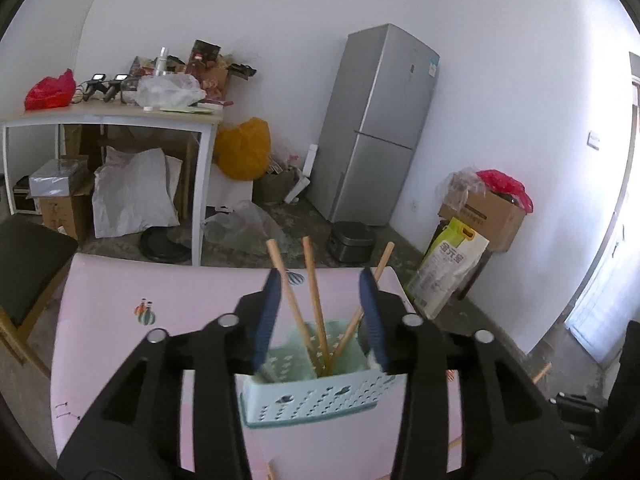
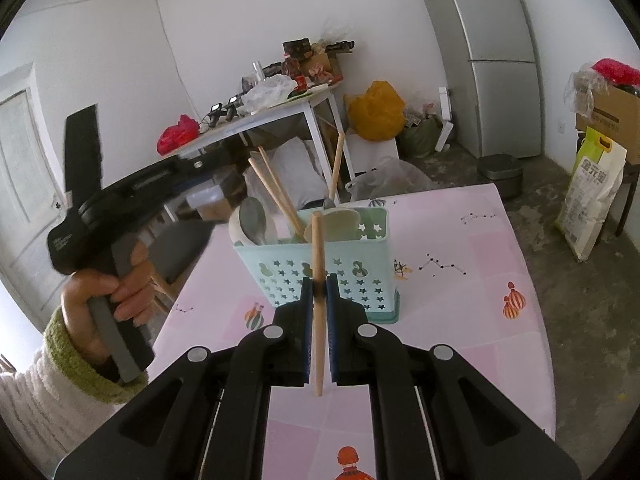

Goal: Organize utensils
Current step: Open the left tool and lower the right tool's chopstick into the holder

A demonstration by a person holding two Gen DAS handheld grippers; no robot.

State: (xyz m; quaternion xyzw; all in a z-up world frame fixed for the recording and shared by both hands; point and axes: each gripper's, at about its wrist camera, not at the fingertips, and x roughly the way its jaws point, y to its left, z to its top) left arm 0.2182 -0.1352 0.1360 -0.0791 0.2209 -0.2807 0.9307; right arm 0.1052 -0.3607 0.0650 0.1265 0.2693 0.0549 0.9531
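Observation:
A pale mint utensil holder (image 1: 312,396) (image 2: 352,276) stands on the pink table (image 1: 120,340). Three wooden chopsticks (image 1: 316,300) lean upright inside it. My left gripper (image 1: 320,280) is open just above the holder's rim; two of the sticks pass between its blue pads (image 1: 264,320) without being pressed. In the right wrist view, spoons (image 2: 254,220) and a flat spatula (image 2: 338,222) also sit in the holder. My right gripper (image 2: 319,284) is shut on one more wooden chopstick (image 2: 318,340), held nearly upright in front of the holder.
A person's hand (image 2: 100,292) with a green cuff holds the left tool's black body (image 2: 132,192). Beyond the table are a cluttered white-legged table (image 1: 120,116), a grey fridge (image 1: 380,120), a chair (image 1: 28,264), a rice bag (image 1: 448,268) and a cardboard box (image 1: 484,212).

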